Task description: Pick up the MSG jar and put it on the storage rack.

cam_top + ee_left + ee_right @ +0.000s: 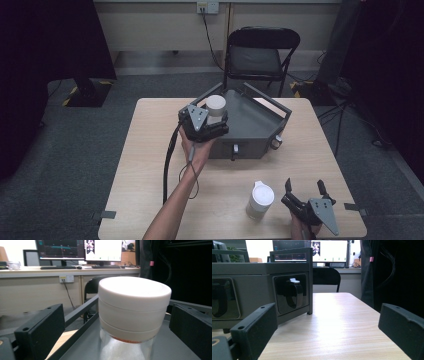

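The grey tray (260,131) sat at the far middle of the wooden table (150,165), and everything else took its place from it. A white-lidded jar (216,107) stood upright inside the tray, close to its near left corner; in the left gripper view its clear body showed below the thick white lid (133,300), resting on the tray floor. The left gripper (212,120) reached in over the tray's left front wall, its jaws spread wide on either side of the jar, and a gap showed between each black jaw and the lid, so the tool was released and gripped nothing. A second jar with a white lid (260,200) stood upright on the table, well in front of the tray and apart from it. The right gripper (305,189) lay low over the table just to the right of that second jar, still farther from the tray's front, with its jaws standing wide and bare tabletop between them. In the right gripper view the tray's front wall (262,295) rose to the left, ahead of those jaws.
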